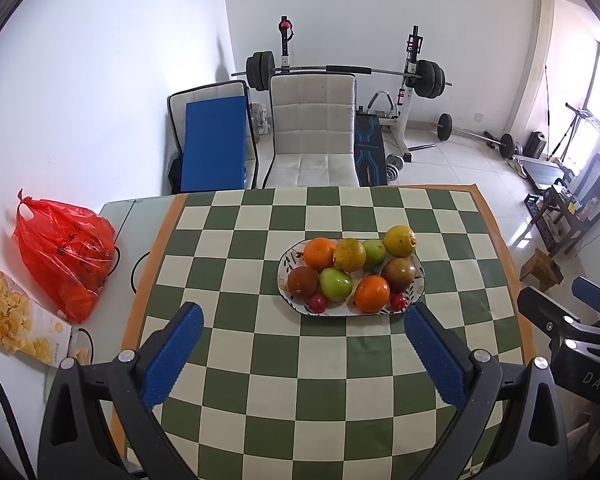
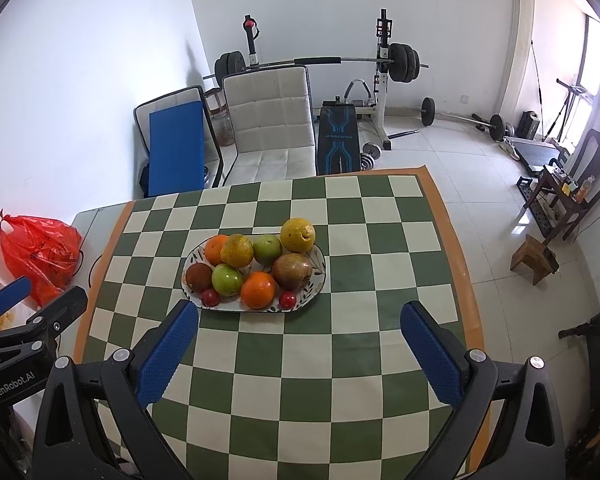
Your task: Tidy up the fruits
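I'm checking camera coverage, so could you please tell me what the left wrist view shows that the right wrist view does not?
Only the left wrist view shows the bag of yellow snacks in full. Only the right wrist view shows the jar behind the white chair and the left gripper's "GenRobot.AI" label. Both show the plate of fruit, the checked cloth, the red bag and open blue fingers.

Left gripper [image 1: 303, 324]: jaws spread wide, blue ribbed pads [image 1: 172, 354] facing each other, nothing between them, held raised and pointing forward and down. Right gripper [image 2: 299, 322]: likewise spread wide and empty, blue pads [image 2: 430, 352] angled inward, at a similar height. The two grippers sit side by side, each visible at the edge of the other's view.
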### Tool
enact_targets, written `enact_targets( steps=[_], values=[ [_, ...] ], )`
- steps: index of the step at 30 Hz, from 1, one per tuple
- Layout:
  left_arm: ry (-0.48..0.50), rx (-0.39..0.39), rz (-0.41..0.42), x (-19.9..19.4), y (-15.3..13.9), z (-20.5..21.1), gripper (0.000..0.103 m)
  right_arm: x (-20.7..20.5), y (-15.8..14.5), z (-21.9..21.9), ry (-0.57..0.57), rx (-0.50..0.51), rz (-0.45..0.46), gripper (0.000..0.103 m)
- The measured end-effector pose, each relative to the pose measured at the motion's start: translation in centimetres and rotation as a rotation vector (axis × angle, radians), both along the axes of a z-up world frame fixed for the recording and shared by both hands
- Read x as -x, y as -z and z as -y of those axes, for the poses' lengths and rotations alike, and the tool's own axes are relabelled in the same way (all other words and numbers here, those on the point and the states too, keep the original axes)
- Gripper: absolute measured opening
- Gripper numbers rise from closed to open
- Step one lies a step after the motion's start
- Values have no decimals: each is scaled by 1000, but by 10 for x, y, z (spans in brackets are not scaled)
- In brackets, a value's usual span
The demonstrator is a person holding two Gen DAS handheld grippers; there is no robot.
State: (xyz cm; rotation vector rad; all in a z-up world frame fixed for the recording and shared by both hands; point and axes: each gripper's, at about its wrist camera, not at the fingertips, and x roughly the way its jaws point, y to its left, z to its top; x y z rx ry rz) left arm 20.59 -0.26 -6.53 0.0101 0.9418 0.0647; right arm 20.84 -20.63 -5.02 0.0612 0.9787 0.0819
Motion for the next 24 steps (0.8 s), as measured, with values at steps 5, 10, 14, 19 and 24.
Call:
enact_targets(
  steps=[5,10,14,19,24],
  values=[
    [0,-2,2,0,0,0,103,-2,-1,-1,2,6,-1,103],
    [4,1,0,-1,1,1,103,-1,-2,0,6,7,-1,103],
    [1,0,0,-1,1,1,103,0,-2,0,7,6,-1,103],
    [3,3,0,-1,1,0,103,-1,-2,0,5,6,-1,103],
    [4,1,11,-1,0,2,103,-1,-2,0,5,6,1,103]
  ],
)
